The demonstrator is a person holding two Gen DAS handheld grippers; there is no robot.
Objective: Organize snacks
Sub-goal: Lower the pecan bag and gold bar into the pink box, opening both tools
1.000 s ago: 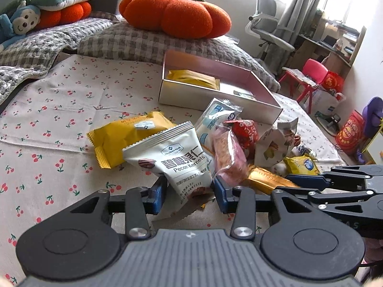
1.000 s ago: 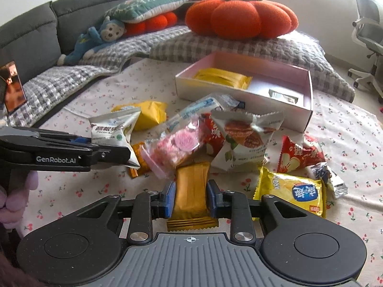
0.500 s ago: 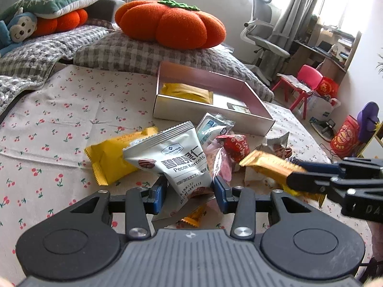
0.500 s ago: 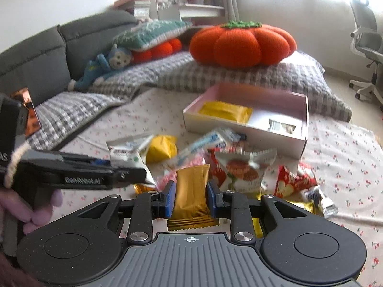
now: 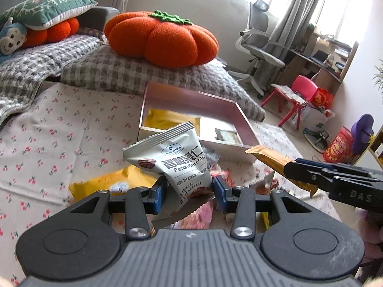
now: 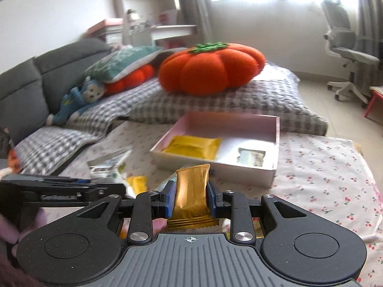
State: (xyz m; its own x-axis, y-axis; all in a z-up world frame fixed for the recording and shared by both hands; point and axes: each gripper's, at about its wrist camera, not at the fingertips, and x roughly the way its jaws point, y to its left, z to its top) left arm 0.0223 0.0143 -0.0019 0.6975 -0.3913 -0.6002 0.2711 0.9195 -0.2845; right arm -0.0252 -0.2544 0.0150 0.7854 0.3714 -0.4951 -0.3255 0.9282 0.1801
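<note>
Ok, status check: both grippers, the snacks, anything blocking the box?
Left gripper shut on pecan kernels packet. Right gripper shut on gold bar. Pink box ahead, two snacks inside, path clear.

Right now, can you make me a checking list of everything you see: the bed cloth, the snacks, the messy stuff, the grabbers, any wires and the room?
Surface: cherry-print cloth, wrinkled.
Job's things: open pink cardboard box on the cloth, holding a flat yellow packet and a small silvery packet; white pecan kernels packet and gold foil bar packet each held up in a gripper.
Clutter: loose snack packets below the grippers, blurred.
Grippers: left gripper shut on the pecan packet; right gripper shut on the gold bar.
Cables: nothing seen.
Surroundings: orange pumpkin cushion, checked grey blanket, blue monkey toy, grey office chair, pink stool.
</note>
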